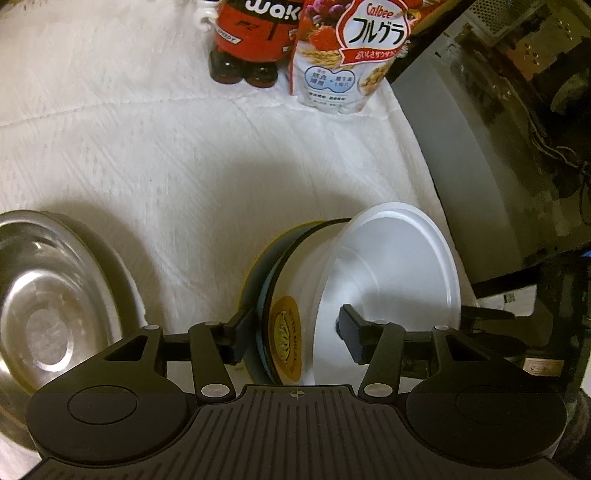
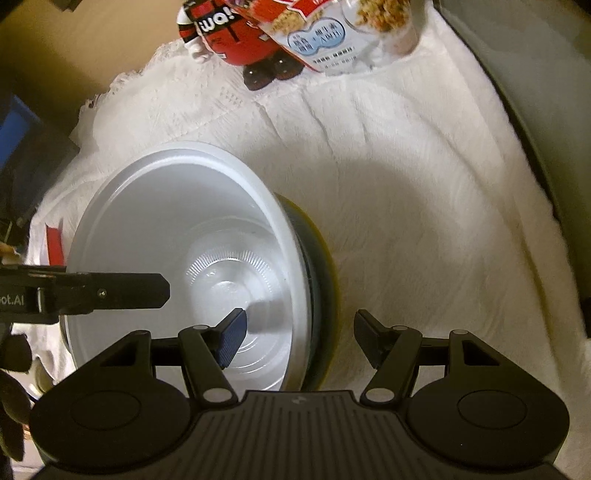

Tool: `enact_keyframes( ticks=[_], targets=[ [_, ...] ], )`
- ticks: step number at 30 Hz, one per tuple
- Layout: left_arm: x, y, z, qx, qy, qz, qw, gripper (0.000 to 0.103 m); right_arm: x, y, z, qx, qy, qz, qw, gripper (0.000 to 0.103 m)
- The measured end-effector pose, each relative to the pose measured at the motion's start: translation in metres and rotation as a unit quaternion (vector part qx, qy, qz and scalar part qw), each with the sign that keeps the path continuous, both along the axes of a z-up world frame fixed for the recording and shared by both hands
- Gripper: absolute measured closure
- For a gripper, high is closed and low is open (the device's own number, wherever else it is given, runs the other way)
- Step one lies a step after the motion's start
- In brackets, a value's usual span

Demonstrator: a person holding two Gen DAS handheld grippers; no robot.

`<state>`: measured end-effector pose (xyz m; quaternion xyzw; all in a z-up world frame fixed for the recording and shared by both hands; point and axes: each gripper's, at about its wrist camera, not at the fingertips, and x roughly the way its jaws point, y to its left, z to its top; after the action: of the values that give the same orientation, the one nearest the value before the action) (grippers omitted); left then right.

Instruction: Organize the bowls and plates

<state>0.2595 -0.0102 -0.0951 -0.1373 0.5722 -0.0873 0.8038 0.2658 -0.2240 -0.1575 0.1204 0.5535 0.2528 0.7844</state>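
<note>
A white cloth (image 1: pixel 166 155) covers the table and fills most of both views. It is wrinkly and soft-looking.

A grey box (image 1: pixel 461 177) stands along the cloth's edge at 3 o'clock in the left view.

A shiny metal bowl (image 1: pixel 48 306) sits on the cloth at 9 o'clock in the left view. It is well apart from the other dishes.

The white bowl (image 2: pixel 177 236) is big and round. It is tipped up on its side, not flat. In the right view it is left of the middle, at about 8 o'clock. In the left view it sits low, at about 5 o'clock. Right behind it is a dark bowl (image 1: pixel 284 280) with a yellow edge and a round gold sticker. The two are pressed together like a stack.

A cereal bag (image 1: pixel 351 51) stands at 12 o'clock in the left view. A red toy bottle (image 1: pixel 255 33) with black feet stands just beside it, at 11 o'clock.

The left claw (image 1: pixel 291 332) is grasping the two stacked bowls. One finger is inside the white bowl and the other is on the outside of the dark bowl.

The right claw (image 2: pixel 299 339) has one blue finger (image 2: pixel 232 339) inside the white bowl and one outside the stack. I cannot tell if it is squeezing or loose.
</note>
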Motion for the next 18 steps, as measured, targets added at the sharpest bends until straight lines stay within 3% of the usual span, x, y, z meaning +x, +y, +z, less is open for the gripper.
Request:
enact_keyframes(
  ticks=[4,6,12,18],
  targets=[
    [-0.002,0.006,0.0,0.007,-0.002,0.008,0.9999,0.068,0.0,0.002,0.0,0.001,-0.002,0.0,1.0,0.038],
    [-0.004,0.005,0.0,0.018,-0.006,0.006,0.9998,0.072,-0.002,0.003,0.001,-0.004,-0.006,0.002,1.0,0.038],
    [-0.007,-0.005,0.002,0.055,-0.013,-0.008,0.9984,0.074,-0.004,0.004,0.008,-0.019,-0.024,0.006,0.999,0.038],
    [-0.016,-0.003,0.014,0.054,-0.003,-0.009,0.9985,0.068,-0.007,0.003,0.015,-0.022,-0.04,0.01,0.999,0.038]
  ],
)
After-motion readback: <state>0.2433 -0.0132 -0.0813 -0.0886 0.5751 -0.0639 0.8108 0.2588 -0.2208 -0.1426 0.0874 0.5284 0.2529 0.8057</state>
